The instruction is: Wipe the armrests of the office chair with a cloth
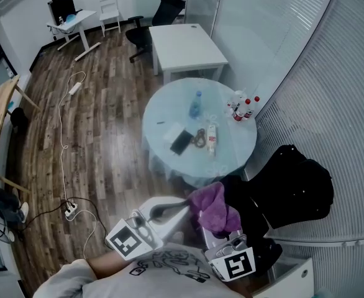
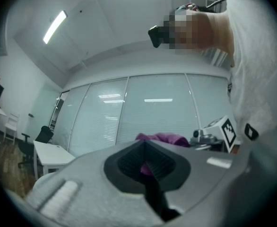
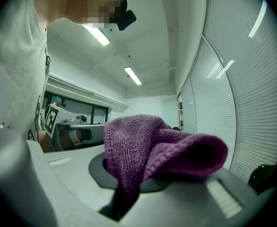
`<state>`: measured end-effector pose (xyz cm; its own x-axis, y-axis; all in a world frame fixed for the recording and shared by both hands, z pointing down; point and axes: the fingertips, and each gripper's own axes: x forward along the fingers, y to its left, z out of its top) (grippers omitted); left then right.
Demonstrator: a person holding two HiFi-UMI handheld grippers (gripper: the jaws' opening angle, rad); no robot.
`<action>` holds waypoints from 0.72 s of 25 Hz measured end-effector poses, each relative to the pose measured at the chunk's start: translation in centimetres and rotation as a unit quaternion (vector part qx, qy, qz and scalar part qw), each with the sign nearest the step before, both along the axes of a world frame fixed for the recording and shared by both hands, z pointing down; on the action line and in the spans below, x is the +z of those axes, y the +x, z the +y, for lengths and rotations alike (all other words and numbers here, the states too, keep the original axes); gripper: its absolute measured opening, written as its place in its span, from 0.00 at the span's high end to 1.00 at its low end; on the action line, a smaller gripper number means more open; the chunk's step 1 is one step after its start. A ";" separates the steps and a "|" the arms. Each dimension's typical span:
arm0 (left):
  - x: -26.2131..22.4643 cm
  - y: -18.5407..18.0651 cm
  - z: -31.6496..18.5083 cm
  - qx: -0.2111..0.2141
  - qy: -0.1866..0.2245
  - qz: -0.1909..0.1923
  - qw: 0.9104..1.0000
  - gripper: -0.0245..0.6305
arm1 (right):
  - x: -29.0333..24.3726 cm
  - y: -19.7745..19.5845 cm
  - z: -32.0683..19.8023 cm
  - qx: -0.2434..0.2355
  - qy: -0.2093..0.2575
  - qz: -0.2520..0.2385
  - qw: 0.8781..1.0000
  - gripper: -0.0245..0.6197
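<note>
Glass-walled office: right gripper jaws are clamped on a fold of the purple cloth, which looks soft, light and limp; hold it bunched. Left gripper jaws are together, empty, just beside. Black office chair sits beyond the fingers.

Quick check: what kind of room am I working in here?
Most likely an office meeting room: there is a round table, a white desk, office chairs and glass walls with blinds.
</note>
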<state>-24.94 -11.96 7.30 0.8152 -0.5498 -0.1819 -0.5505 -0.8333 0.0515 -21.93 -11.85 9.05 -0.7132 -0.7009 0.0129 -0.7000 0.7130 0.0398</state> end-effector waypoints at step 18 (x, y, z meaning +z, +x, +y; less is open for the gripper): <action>0.7 0.6 0.4 0.012 -0.005 -0.002 1.000 0.96 | 0.5 0.2 0.2 0.005 -0.008 -0.001 1.000 0.90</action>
